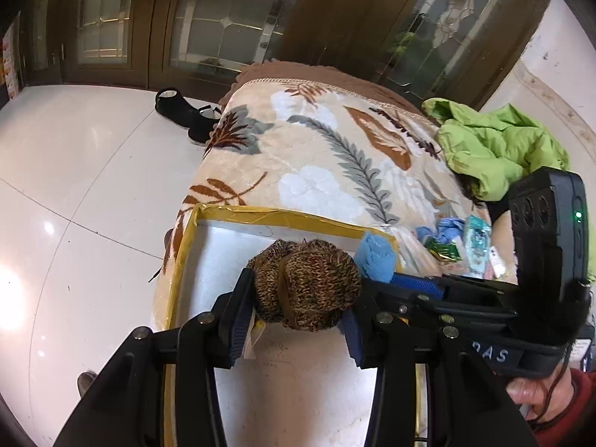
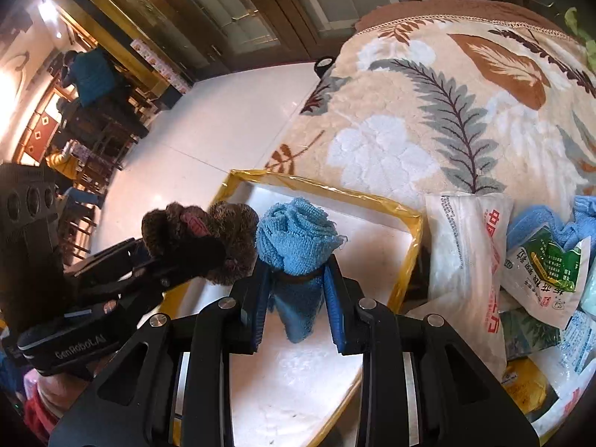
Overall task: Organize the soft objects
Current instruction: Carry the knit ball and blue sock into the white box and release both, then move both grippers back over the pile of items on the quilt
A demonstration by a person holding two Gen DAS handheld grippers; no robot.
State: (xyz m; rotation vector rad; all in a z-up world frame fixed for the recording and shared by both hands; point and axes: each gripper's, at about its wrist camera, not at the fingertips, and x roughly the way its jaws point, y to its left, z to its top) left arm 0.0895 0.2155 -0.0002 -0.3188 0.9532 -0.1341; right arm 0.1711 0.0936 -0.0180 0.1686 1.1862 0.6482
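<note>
While a leaf-patterned plush blanket (image 1: 335,141) covers the table beside glossy white floor tiles (image 1: 93,186) and dark glazed wooden doors (image 1: 223,18), both grippers hang over a yellow-taped white box (image 2: 327,190). The left hand-held gripper (image 1: 298,313) clamps a brown knitted bundle (image 1: 309,279). The right hand-held gripper (image 2: 296,298) pinches a rolled blue towel (image 2: 294,238).

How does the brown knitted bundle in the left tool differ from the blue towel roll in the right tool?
The brown knitted bundle is mottled brown and tan; the blue towel roll is plain light blue terry. The bundle looks wide and rounded, filling the left tool; the towel roll is narrower and stands upright in the right tool. Both are soft, bound by a dark band, and held above the yellow-edged box.
</note>
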